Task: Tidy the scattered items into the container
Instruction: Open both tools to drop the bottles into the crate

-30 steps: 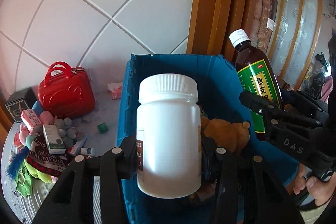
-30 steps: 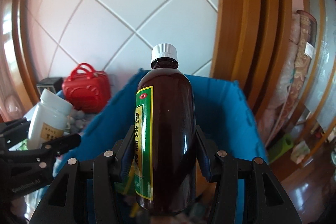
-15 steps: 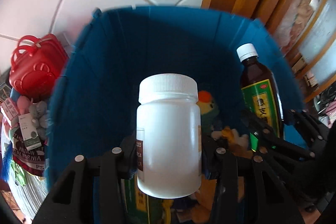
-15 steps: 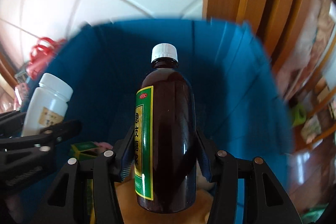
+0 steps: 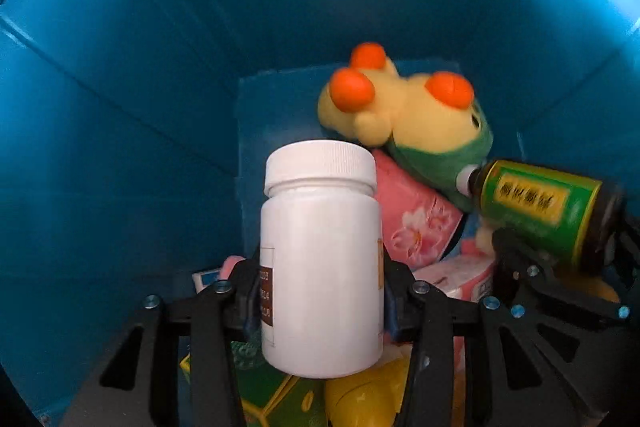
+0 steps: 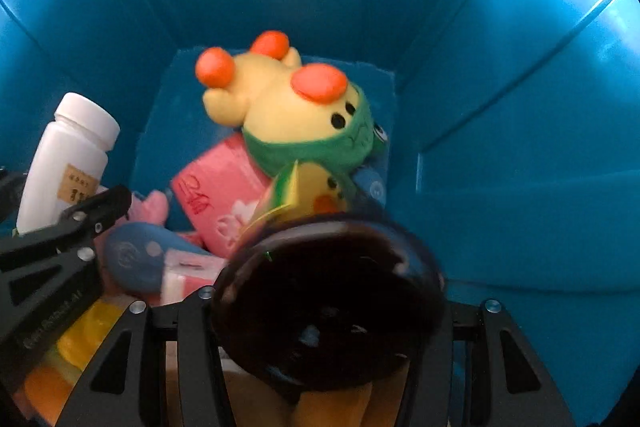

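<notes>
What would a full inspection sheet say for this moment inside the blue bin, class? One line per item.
Surface: nothing seen outside the blue bin.
Job's things: white jar upright; brown bottle tipped over, cap toward plush duck.
Clutter: pink pack, blue pouch in the bin.
Grippers: left tongs shut on the jar; right tongs, grip unclear.
Cables: nothing seen.
Surroundings: nothing seen.

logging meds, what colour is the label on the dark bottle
Green with a yellow panel, on the dark bottle; the left wrist view shows it best.
</notes>
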Demonstrator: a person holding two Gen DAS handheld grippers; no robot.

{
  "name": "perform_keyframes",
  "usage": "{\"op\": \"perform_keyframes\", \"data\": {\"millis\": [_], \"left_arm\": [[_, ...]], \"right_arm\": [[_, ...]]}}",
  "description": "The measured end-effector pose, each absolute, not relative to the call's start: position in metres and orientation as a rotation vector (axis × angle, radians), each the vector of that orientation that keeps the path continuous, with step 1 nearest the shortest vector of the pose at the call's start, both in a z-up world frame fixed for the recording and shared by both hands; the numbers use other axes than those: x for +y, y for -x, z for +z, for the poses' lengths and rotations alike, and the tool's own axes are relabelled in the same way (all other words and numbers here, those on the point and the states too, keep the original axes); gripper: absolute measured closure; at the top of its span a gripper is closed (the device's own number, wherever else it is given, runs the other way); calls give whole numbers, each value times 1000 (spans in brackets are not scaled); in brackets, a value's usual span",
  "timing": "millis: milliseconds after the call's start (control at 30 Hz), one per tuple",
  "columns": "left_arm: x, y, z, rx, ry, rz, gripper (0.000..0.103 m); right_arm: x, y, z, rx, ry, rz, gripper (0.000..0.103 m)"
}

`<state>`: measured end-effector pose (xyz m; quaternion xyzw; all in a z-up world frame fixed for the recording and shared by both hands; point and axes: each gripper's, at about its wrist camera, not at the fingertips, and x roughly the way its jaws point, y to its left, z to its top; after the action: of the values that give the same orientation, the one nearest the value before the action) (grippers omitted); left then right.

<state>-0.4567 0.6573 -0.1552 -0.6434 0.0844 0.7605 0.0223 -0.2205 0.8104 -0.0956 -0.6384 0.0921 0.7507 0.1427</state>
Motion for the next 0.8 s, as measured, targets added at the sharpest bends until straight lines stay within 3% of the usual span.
{"op": "perform_keyframes", "data": {"millis": [167,267,533,800], "left_arm": [[649,460,-157,260,2002,2354,57],[641,461,-154,243,2017,2355,57],[631,463,-137,201,2005,2415,53],[626,465,-133,211,2001,2439,53]], "right_arm": [[816,215,-94,285,1843,2174,48],[818,221,-89,292,1837,2175,24],[823,231,-73,286,1802,2185,3],[822,239,-67,189,1850,2263,3]]}}
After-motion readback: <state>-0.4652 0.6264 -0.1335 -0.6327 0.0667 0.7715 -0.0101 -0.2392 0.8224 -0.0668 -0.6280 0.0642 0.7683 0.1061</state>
